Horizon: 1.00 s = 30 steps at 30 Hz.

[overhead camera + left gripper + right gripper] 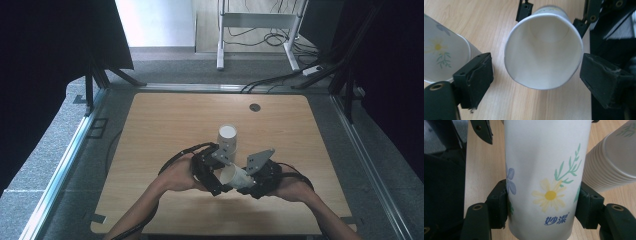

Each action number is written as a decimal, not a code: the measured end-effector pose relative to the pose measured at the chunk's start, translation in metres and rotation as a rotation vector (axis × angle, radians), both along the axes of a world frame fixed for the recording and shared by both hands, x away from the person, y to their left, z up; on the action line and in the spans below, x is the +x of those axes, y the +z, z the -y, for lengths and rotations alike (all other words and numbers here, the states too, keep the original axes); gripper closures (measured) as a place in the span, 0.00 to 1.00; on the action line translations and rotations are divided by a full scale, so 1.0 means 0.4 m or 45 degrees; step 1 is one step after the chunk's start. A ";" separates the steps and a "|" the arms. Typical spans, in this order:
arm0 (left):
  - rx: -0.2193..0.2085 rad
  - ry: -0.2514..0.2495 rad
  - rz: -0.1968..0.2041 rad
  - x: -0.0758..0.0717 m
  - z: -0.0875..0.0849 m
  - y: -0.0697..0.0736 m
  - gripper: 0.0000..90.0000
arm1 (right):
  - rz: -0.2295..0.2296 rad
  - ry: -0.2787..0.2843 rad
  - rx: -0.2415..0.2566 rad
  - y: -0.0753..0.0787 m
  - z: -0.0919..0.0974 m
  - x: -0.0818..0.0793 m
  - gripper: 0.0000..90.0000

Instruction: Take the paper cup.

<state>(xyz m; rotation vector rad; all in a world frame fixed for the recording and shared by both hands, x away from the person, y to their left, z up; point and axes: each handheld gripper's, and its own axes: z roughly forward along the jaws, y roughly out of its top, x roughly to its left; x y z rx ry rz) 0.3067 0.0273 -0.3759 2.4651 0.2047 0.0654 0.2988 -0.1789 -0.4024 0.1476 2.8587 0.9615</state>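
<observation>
A white paper cup (234,176) printed with flowers lies on its side just above the table, and my right gripper (542,207) is shut on its wall near the base. The cup's open mouth (544,52) faces my left gripper (536,77), whose jaws stand open on either side of the rim, the right one almost touching it. An upside-down stack of the same cups (227,137) stands just beyond both grippers, with its ribbed rims (599,175) close to the held cup. In the high view the left gripper (220,177) and right gripper (246,182) meet at the cup.
The wooden table (165,125) has bare room to the left, right and back. A small dark round cap (255,107) sits near its far edge. A metal frame (75,145) borders the table, and a desk with cables (260,30) stands beyond.
</observation>
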 end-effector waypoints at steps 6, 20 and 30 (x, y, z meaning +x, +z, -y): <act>-0.149 0.059 -0.050 0.005 -0.026 0.002 0.09 | -0.007 -0.022 0.092 0.004 0.018 0.001 0.41; -0.436 0.132 -0.099 0.002 -0.065 -0.018 0.05 | -0.021 -0.085 0.373 -0.018 0.063 -0.001 0.41; -0.576 0.095 -0.129 0.010 -0.059 -0.038 0.11 | -0.031 -0.088 0.503 -0.049 0.073 -0.010 0.41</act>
